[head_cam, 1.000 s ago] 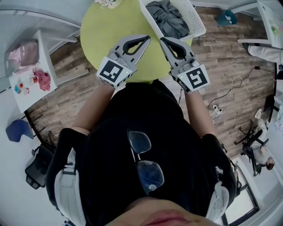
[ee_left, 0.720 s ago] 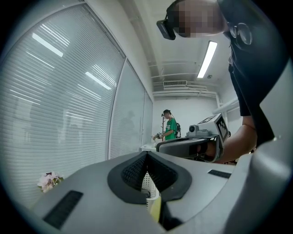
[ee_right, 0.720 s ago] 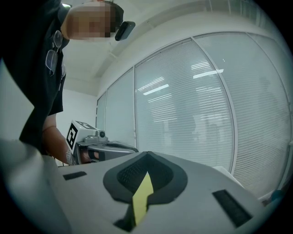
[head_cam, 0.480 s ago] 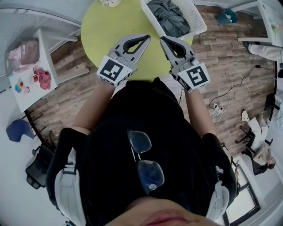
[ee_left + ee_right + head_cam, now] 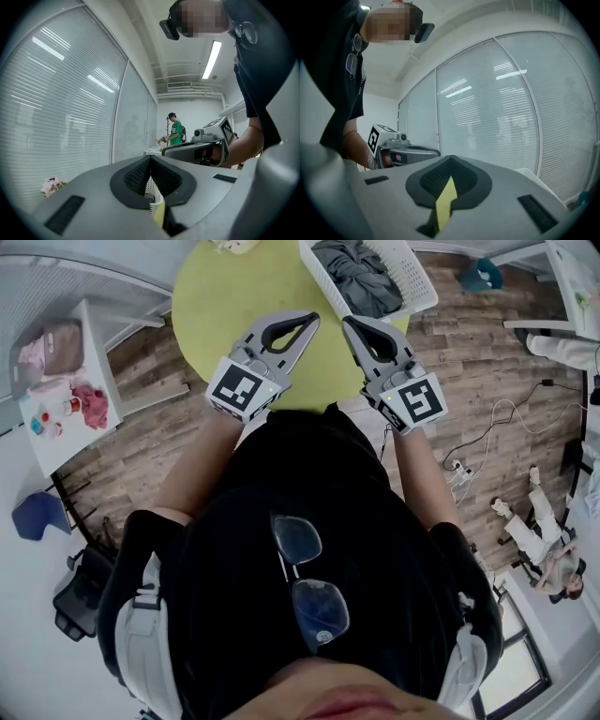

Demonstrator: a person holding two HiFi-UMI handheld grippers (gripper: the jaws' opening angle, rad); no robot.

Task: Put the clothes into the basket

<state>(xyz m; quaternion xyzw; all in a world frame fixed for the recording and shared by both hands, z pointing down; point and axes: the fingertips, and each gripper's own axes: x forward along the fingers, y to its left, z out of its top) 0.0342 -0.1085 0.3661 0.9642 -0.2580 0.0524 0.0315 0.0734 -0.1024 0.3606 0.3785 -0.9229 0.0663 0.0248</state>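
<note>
Yellow-green table [image 5: 234, 296]; white lattice basket [image 5: 413, 277]; dark grey clothes [image 5: 361, 273].

Dark grey clothes [image 5: 360, 276] are all bunched up in a heap inside the white slotted basket [image 5: 411, 276], which sits at the round yellow-green bench's [image 5: 234, 296] far right edge.

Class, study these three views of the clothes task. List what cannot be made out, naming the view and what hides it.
White lattice plastic basket, head view: far end cut off by the top edge.
Bunched dark grey clothes inside it, head view: garment count unclear, folds overlap.
Small pale thing on the round yellow-green table, head view: cut by the top edge.
</note>
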